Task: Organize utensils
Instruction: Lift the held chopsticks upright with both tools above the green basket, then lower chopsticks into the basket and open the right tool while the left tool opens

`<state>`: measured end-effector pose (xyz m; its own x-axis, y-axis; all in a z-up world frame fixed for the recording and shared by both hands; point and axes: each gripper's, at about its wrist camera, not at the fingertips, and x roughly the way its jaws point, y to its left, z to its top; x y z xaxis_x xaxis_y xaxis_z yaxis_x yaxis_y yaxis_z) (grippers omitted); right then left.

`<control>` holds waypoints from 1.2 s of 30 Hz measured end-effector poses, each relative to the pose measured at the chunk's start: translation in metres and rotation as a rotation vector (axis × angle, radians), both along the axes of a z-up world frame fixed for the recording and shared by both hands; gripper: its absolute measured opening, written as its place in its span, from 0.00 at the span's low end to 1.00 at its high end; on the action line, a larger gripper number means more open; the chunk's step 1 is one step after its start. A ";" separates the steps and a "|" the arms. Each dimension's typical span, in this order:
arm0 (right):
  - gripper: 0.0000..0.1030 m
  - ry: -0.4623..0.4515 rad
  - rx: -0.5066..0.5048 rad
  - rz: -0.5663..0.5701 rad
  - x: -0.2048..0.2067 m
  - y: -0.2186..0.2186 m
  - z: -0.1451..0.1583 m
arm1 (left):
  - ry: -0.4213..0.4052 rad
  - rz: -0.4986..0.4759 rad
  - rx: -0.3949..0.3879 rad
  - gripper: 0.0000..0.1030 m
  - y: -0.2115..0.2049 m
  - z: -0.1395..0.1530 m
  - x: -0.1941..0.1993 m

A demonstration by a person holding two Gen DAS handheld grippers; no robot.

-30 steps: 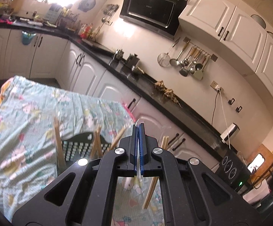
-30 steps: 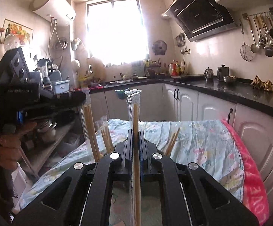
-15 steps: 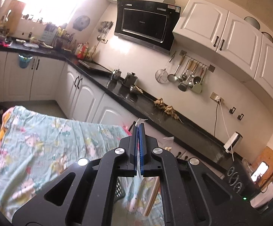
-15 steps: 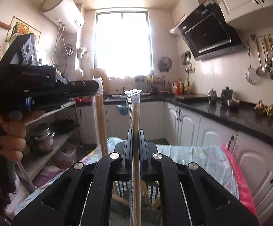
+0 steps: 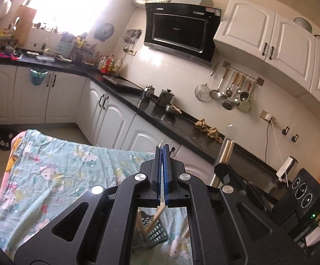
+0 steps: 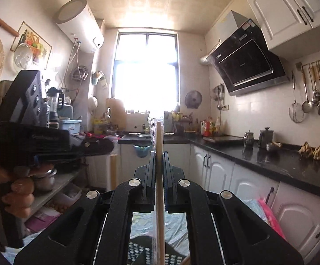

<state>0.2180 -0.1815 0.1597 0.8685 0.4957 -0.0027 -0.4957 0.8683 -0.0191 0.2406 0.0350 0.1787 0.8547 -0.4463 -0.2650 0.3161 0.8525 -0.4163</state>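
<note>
Chopstick (image 6: 159, 176): wrapped in clear plastic, upright at frame centre, pinched between the right gripper (image 6: 159, 154) jaws.
Left gripper (image 5: 162, 149): jaws closed on a thin scrap of clear wrapper.
Basket (image 5: 154, 229): black mesh, low centre, on the flowered cloth (image 5: 56, 172), with wooden sticks leaning in it.

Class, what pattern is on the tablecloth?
Cartoon cats on pale green tablecloth; clearest in the left wrist view.
</note>
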 end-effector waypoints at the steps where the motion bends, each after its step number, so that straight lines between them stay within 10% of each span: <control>1: 0.06 0.000 -0.002 -0.004 0.004 0.001 -0.003 | 0.006 0.005 -0.001 0.00 0.002 -0.005 0.002; 26: 0.06 0.120 -0.005 -0.098 0.060 0.003 -0.102 | 0.091 0.041 0.096 0.00 -0.001 -0.086 0.007; 29: 0.20 0.136 0.001 -0.083 0.053 0.001 -0.103 | 0.094 0.043 0.101 0.01 -0.001 -0.088 0.004; 36: 0.43 0.176 0.026 -0.054 0.032 -0.010 -0.095 | 0.061 0.049 0.111 0.36 0.003 -0.079 -0.014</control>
<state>0.2501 -0.1919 0.0643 0.8813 0.4499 -0.1447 -0.4416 0.8930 0.0865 0.2270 0.0384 0.0994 0.8557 -0.3690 -0.3628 0.2495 0.9084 -0.3355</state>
